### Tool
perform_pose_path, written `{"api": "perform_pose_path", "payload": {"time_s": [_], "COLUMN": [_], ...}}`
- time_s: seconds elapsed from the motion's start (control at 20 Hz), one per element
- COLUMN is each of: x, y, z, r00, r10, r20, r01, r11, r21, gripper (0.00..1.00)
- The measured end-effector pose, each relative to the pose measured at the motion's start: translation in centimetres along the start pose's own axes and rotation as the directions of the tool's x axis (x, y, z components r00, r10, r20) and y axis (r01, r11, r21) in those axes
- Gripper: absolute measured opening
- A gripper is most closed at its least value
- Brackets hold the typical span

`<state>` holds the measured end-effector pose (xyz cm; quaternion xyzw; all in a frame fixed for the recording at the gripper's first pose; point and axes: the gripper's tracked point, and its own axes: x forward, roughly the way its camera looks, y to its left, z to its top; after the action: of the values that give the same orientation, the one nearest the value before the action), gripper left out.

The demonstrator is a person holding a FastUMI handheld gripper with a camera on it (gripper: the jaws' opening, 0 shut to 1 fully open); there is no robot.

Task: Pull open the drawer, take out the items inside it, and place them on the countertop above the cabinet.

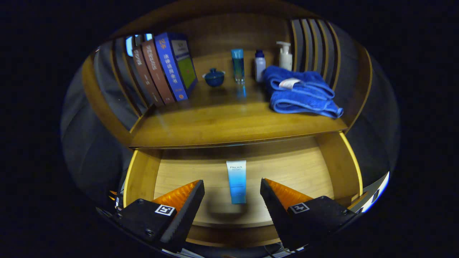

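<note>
The drawer point(322, 168) is seen pulled open at lower centre. A tube point(236, 181) lies inside it, between the spread fingers of the claw point(232, 190), untouched.

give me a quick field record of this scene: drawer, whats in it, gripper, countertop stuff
drawer: pulled open
inside: one blue-and-white tube lying flat
gripper: open, fingers either side of the tube, not touching it
countertop: books, small blue lidded cup, tall teal bottle, white bottle, pump bottle, folded blue towel
</note>
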<state>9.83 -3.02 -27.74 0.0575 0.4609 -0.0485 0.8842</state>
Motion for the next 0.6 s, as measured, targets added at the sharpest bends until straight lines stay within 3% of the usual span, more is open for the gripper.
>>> {"api": "perform_pose_path", "payload": {"time_s": [0.25,0.6], "x": [4.9,7.2], "y": [-0.2,-1.6], "z": [-1.8,-5.1], "r00": [0.987,0.932], "r10": [-0.046,-0.116], "r20": [-0.156,-0.343], "r01": [0.04,0.106], "r11": [0.998,0.993], "r21": [-0.038,-0.049], "gripper": [0.99,0.98]}}
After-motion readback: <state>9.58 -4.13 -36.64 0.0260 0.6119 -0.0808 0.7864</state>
